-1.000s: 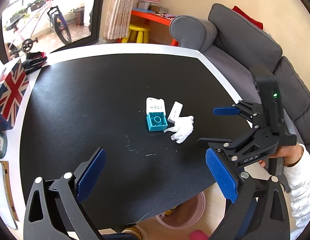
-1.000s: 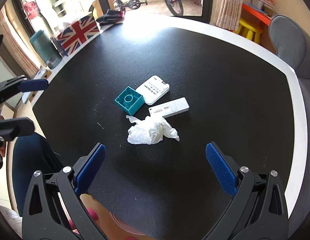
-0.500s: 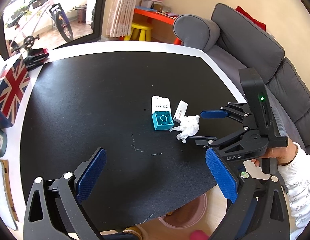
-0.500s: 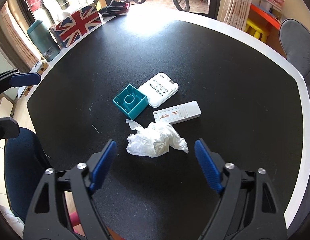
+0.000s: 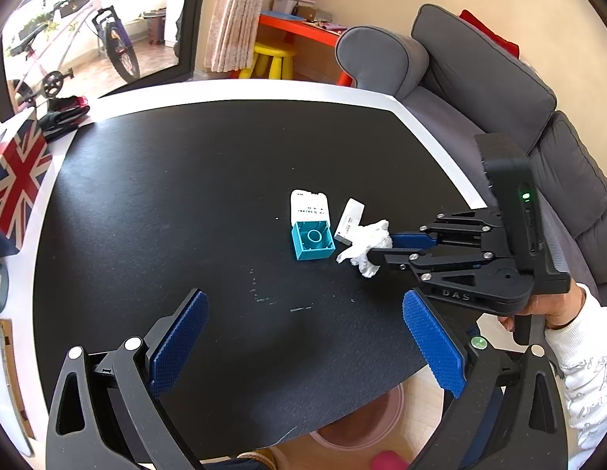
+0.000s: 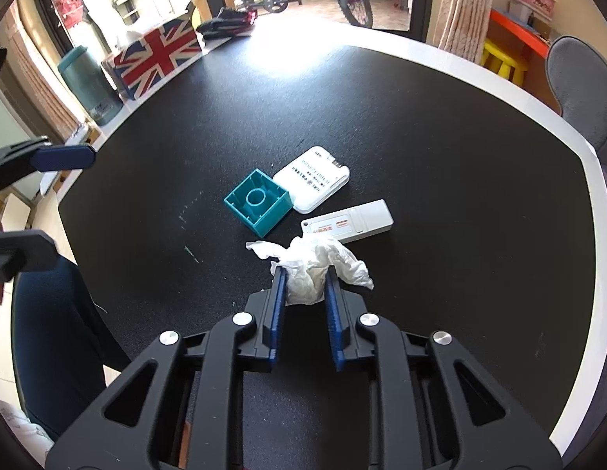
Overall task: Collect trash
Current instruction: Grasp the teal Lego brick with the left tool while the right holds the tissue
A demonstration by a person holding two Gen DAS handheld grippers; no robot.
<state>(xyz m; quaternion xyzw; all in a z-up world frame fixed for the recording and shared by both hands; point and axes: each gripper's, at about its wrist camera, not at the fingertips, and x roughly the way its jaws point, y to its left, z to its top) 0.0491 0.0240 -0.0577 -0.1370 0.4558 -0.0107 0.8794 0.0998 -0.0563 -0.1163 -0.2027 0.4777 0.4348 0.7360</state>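
Observation:
A crumpled white tissue (image 6: pixel 315 260) lies on the black table (image 6: pixel 440 149), and my right gripper (image 6: pixel 303 274) is shut on it, blue pads pressing both sides. From the left wrist view the same tissue (image 5: pixel 372 241) shows at the tips of the right gripper (image 5: pixel 381 246). Just beyond it sit a teal plastic block (image 6: pixel 260 205), a white flat packet (image 6: pixel 313 182) and a white test stick (image 6: pixel 350 223). My left gripper (image 5: pixel 303 337) hangs open over the table's near edge with nothing between its fingers.
A Union Jack box (image 6: pixel 156 55) and a green jar (image 6: pixel 89 86) stand along the far left side. A pink bin (image 5: pixel 366 423) sits on the floor below the near edge. A grey sofa (image 5: pixel 499 90) runs beside the table on the right.
My right gripper moved in over the tissue and its jaws went from wide open to shut on it. The left gripper kept still.

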